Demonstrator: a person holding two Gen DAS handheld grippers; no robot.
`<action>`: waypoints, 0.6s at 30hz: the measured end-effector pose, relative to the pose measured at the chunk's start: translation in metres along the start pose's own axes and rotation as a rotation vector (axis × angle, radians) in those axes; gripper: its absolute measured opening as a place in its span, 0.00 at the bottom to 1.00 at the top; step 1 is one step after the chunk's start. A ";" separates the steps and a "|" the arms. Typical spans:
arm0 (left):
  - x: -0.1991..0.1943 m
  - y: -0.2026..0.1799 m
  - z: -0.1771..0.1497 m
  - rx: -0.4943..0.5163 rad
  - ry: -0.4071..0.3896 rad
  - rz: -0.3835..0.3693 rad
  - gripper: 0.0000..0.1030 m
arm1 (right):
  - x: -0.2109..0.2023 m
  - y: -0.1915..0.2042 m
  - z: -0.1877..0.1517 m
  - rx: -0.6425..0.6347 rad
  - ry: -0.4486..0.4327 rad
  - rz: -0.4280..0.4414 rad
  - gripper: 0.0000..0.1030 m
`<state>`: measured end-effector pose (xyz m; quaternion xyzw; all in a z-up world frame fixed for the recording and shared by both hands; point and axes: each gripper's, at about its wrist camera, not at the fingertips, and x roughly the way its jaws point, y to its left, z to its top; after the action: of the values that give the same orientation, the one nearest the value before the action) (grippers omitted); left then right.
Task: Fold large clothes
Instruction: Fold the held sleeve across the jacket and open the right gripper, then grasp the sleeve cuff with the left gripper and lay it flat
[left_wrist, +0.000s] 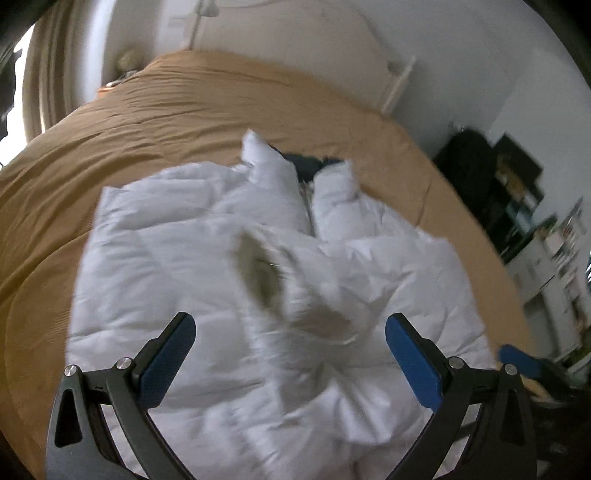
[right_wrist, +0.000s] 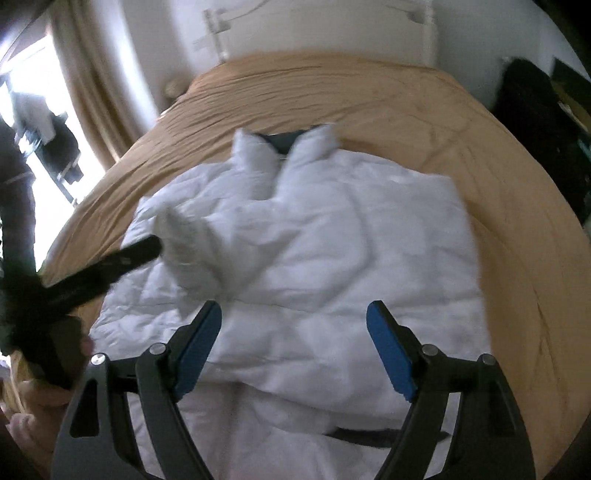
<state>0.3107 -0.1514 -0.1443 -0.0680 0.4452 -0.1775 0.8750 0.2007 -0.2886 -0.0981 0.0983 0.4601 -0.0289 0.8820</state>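
- Bedroom setting: tan bedspread (left_wrist: 155, 122) across bed, white headboard (right_wrist: 325, 33) at 12 o'clock, curtain (right_wrist: 85, 81) and bright window at 10 o'clock in right wrist view.
- White puffy jacket (right_wrist: 332, 229) spread flat mid-bed, collar toward 12 o'clock, dark lining (right_wrist: 284, 142) visible at neck.
- One sleeve (left_wrist: 295, 295) folded inward across chest; fur-trimmed cuff opening facing left wrist camera.
- Left gripper (left_wrist: 290, 354): jaws wide apart, nothing between blue pads, poised over lower jacket front.
- Right gripper (right_wrist: 293, 343): jaws apart, empty, above jacket body near 6 o'clock.
- Step in hand, as judged: sleeve fold released; next grasp to be chosen, probably at hem or far side.
- For good result: pinch both fabric layers at an edge, keep both grips level, lift only enough to clear padding, lay fold along centre line, smooth trapped air outward.
- Avoid snagging fur trim or dragging bedspread along.
- Heavy blur on sleeve and left gripper seen at 9 o'clock in right wrist view.
- Hem cut off at 6 o'clock behind gripper frames.
- Dark strap-like strip (right_wrist: 362, 437) near hem: identity unclear.
- Second sleeve position not distinguishable.
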 end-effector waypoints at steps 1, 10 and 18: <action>0.010 -0.008 0.000 0.010 0.011 0.034 0.99 | -0.007 -0.009 -0.003 0.014 -0.003 -0.002 0.79; 0.056 0.024 -0.012 -0.186 0.143 -0.002 0.35 | -0.014 -0.046 -0.018 0.086 -0.031 -0.001 0.79; 0.048 0.098 -0.019 -0.401 0.199 -0.180 0.25 | -0.005 -0.015 -0.005 0.030 -0.068 -0.017 0.71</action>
<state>0.3460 -0.0777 -0.2188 -0.2620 0.5477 -0.1687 0.7765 0.1914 -0.3026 -0.0989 0.1065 0.4303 -0.0467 0.8951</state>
